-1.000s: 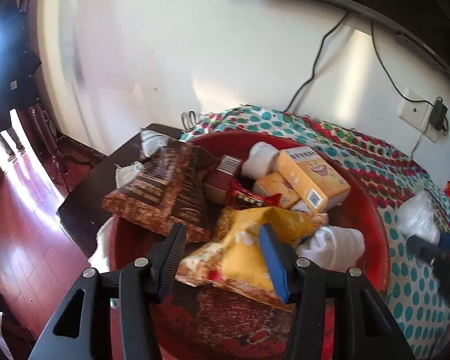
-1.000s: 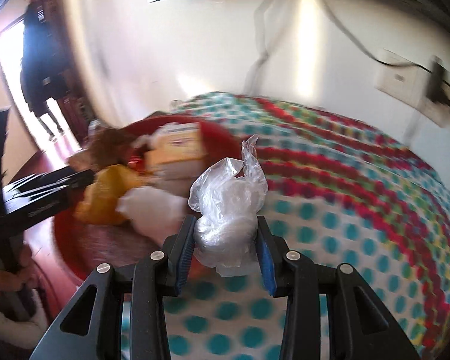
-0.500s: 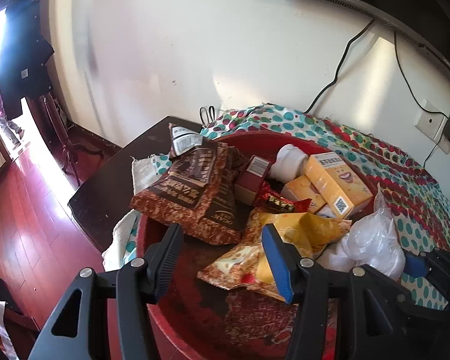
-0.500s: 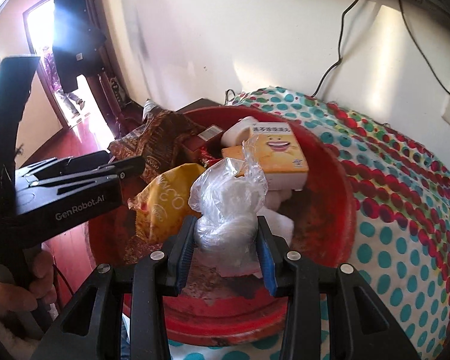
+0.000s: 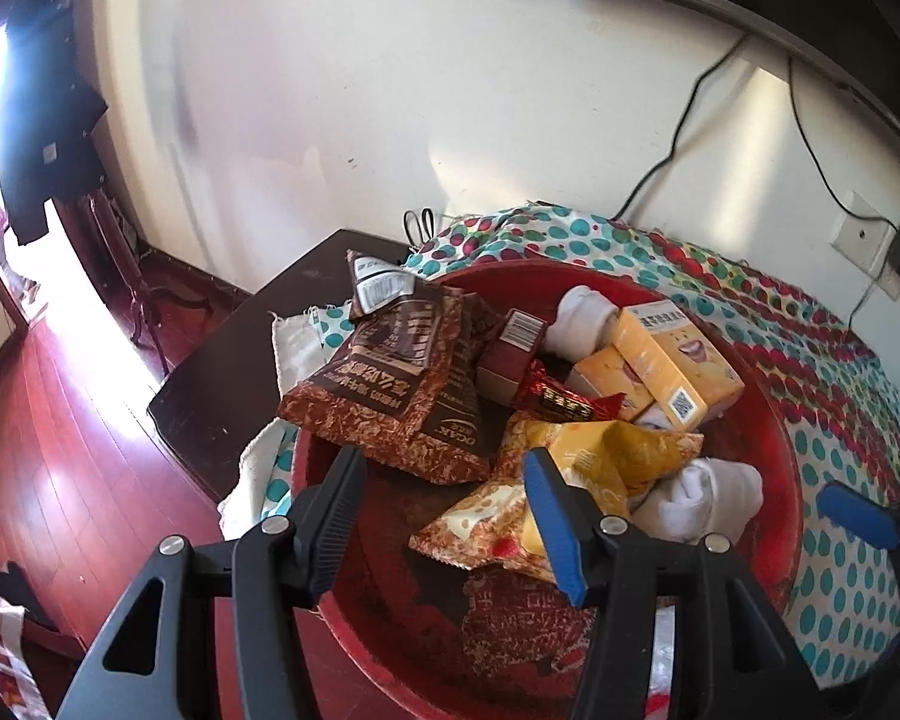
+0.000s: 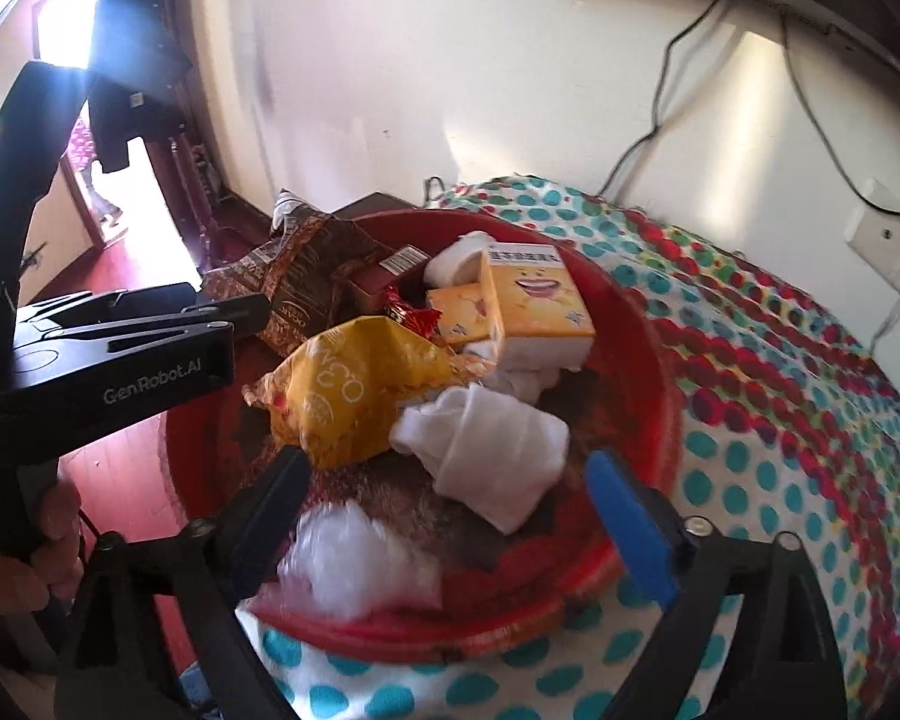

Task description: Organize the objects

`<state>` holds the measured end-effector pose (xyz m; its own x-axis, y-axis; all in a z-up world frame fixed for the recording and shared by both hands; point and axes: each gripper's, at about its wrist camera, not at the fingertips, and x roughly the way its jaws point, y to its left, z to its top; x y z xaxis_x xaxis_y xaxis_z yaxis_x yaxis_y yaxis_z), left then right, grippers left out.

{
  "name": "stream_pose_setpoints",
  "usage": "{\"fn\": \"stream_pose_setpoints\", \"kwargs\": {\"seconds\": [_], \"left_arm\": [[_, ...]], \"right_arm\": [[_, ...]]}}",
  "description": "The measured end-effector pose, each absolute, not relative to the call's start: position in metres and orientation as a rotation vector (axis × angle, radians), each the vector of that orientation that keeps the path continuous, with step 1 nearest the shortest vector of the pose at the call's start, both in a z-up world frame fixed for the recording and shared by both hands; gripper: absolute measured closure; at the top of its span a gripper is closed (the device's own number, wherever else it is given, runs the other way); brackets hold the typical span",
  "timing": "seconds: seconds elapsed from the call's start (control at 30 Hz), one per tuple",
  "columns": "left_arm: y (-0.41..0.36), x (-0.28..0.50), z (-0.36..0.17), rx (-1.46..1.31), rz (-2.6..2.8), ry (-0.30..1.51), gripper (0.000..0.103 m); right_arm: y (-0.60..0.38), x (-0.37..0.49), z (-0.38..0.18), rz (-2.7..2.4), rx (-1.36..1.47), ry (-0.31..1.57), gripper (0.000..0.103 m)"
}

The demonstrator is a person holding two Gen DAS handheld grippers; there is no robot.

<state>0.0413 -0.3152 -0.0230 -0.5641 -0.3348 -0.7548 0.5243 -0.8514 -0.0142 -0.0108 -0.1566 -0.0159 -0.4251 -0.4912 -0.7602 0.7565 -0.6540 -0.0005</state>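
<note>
Right gripper (image 6: 444,516) jaws had just sprung apart; blurred plastic bag (image 6: 360,564) lay free over red basin (image 6: 648,360). Left gripper (image 5: 444,510) stood apart, empty.

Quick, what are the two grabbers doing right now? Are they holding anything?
Left gripper: open, holding nothing, over the red basin.
Right gripper: its jaws have just opened wide; the plastic bag is loose between them, at the basin's near edge.
</note>
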Motion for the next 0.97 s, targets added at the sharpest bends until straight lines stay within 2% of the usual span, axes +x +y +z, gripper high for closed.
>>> {"fn": "stream_pose_setpoints", "kwargs": {"seconds": [0.1, 0.27, 0.67, 0.97], "left_arm": [[-0.303, 0.04, -0.018, 1.1, -2.425, 0.299, 0.047], [-0.276, 0.033, -0.015, 1.16, -2.51, 0.241, 0.047], [-0.239, 0.025, -0.024, 1.207, -2.618, 0.169, 0.047], [-0.23, 0.023, -0.025, 1.242, -2.638, 0.139, 0.047]], "right_arm": [[-0.15, -0.002, -0.011, -2.129, 0.981, 0.478, 0.003], [-0.139, 0.012, -0.007, -2.191, 0.992, 0.598, 0.002], [-0.111, 0.014, -0.019, -2.162, 1.106, 0.538, 0.001], [-0.113, 0.015, -0.024, -2.156, 1.13, 0.573, 0.001]]}}
